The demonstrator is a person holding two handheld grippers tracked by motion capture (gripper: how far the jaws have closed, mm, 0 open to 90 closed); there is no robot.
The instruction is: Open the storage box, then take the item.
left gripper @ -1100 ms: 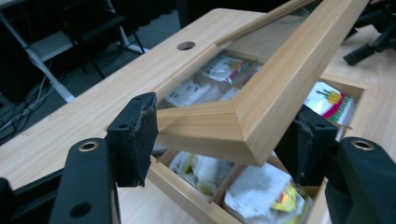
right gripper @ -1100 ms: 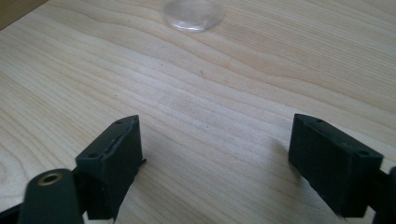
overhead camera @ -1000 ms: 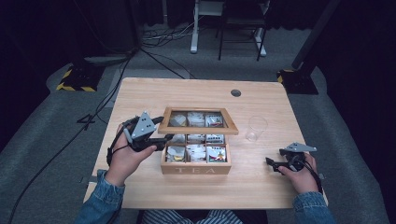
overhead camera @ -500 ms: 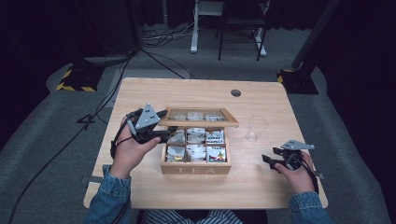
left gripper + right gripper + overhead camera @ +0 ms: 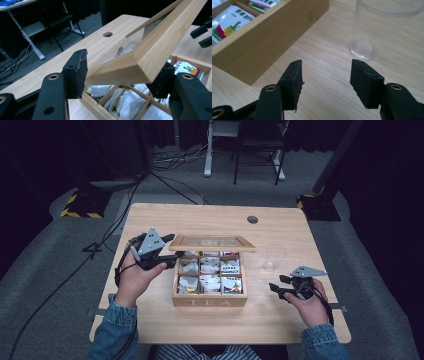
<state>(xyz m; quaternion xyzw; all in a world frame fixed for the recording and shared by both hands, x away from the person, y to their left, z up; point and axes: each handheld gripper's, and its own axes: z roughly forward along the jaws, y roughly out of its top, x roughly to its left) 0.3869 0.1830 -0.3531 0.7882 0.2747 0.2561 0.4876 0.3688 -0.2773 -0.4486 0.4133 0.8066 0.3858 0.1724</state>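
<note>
Left gripper (image 5: 172, 256): at the left end of the tea box, held in the left hand (image 5: 132, 277). Jaws have just been closing; in the left gripper view they clamp the near left corner of the lid's frame, one pad on each side of the wood.
Lid (image 5: 160, 47): wooden frame with a clear pane, raised at an angle over the box, hinged along the far edge. In the high view it stands lifted above the back row of compartments.
Tea box (image 5: 210, 300): light wood, "TEA" on its front wall, near the middle of the table and slightly toward the person. Open compartments in rows, each with paper tea bags; white sachets below the lifted corner in the left gripper view.
Right gripper (image 5: 278, 287): held in the right hand (image 5: 311, 305), low over the table to the right of the box, well apart from it. Jaws have just been closing, yet they stand apart with only bare tabletop between the pads (image 5: 295, 80).
Cup (image 5: 382, 27): clear plastic, upright, beyond the right gripper and just right of the box's far right corner; touching neither.
Table (image 5: 200, 217): pale wood, round cable hole toward the far edge.
Surroundings: grey carpet, cables trailing off left, chair and desk legs beyond the table.
</note>
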